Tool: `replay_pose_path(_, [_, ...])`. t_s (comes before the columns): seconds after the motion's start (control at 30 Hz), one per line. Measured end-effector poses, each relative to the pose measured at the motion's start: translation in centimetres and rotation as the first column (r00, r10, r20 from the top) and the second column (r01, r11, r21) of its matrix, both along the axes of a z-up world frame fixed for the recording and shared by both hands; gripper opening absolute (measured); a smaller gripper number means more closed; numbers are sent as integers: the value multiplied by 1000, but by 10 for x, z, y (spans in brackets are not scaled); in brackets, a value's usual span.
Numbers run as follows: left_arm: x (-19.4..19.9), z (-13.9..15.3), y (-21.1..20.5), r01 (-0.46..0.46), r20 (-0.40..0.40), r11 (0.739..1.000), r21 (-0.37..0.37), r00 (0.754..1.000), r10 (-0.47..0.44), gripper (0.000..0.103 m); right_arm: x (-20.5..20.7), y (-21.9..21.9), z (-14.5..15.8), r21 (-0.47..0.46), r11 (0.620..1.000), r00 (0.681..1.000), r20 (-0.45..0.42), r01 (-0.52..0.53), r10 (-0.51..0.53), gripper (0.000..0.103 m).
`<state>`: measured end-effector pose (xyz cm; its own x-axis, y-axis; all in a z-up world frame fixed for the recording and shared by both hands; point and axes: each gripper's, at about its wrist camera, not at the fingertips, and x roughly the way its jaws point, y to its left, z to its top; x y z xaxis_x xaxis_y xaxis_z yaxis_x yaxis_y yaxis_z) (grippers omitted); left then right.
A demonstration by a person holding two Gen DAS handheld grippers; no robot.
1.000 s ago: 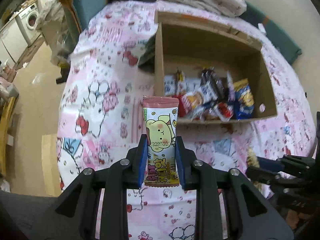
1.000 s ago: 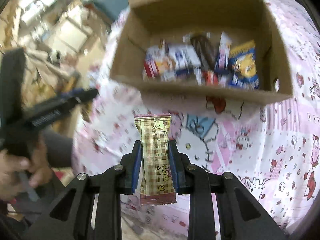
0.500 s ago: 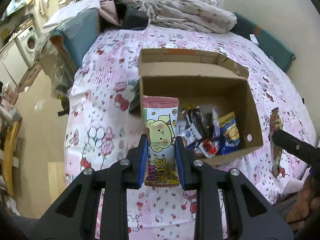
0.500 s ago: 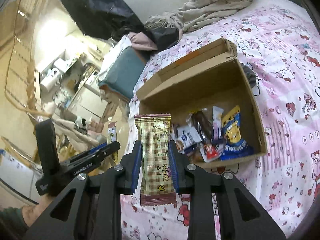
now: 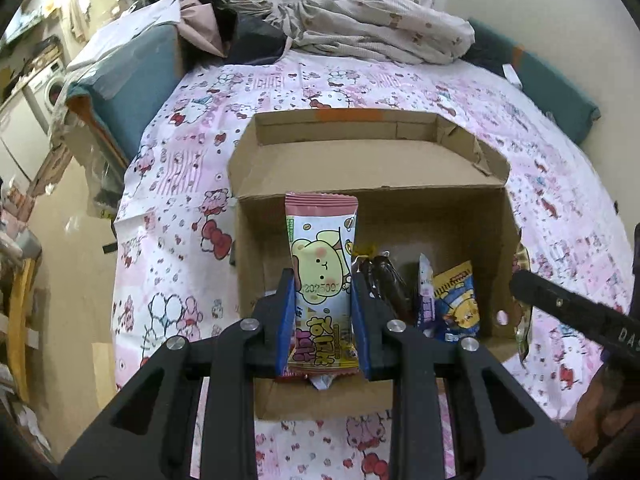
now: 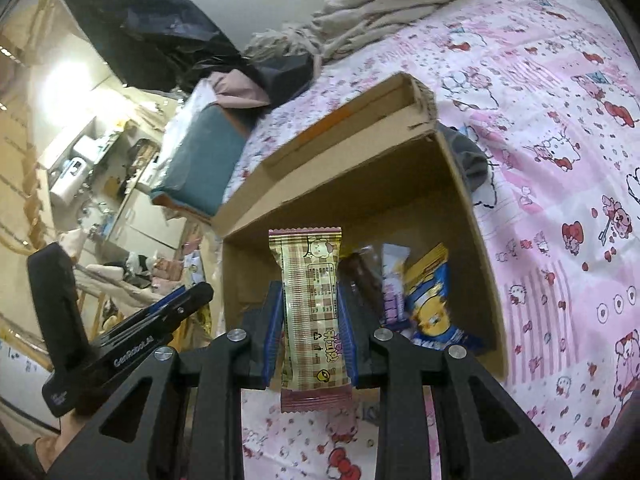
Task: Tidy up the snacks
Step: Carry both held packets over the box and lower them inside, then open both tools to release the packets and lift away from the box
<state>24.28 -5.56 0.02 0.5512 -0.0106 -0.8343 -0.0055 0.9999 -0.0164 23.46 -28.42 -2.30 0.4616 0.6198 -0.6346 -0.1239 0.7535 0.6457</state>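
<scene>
My left gripper (image 5: 322, 320) is shut on a pink snack packet (image 5: 322, 280) with a yellow cartoon bear, held upright over the near side of an open cardboard box (image 5: 372, 184). My right gripper (image 6: 310, 328) is shut on a tan plaid snack packet (image 6: 310, 304), also upright, in front of the same cardboard box (image 6: 360, 184). Several snacks lie inside the box, among them a blue and yellow bag (image 5: 456, 304) and a dark brown wrapper (image 5: 384, 280). The right gripper's arm (image 5: 572, 312) shows at the right edge of the left wrist view. The left gripper (image 6: 120, 336) shows at the left of the right wrist view.
The box sits on a bed with a pink cartoon-print cover (image 5: 180, 200). A crumpled blanket (image 5: 384, 28) and dark clothes lie at the bed's far end. A teal cushion (image 5: 132, 80) stands at the left side. A dark cloth (image 6: 468, 156) lies beside the box.
Both grippers have drawn back from the box and tilted up, each still holding its packet. More of the bed and the room now shows. The right gripper has rolled.
</scene>
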Motion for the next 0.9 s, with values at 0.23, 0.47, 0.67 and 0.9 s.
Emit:
replay_pose_path(0.23, [15, -31, -13, 15, -29, 1000, 23, 999, -14, 23, 17, -4, -28, -14, 999, 995, -93, 35, -36, 28])
replay_pose_path(0.47, [24, -54, -11, -38, -62, 999, 0, 997, 37, 23, 17, -2, -30, -22, 999, 995, -95, 29, -31, 31])
replay_pose_path(0.67, [22, -54, -13, -34, -66, 999, -7, 997, 33, 31, 17, -5, -26, -8, 999, 995, -91, 46, -46, 38])
replay_pose_path(0.9, [13, -34, -3, -52, -27, 999, -16, 998, 51, 78, 7, -4, -7, -50, 996, 997, -11, 71, -71, 85])
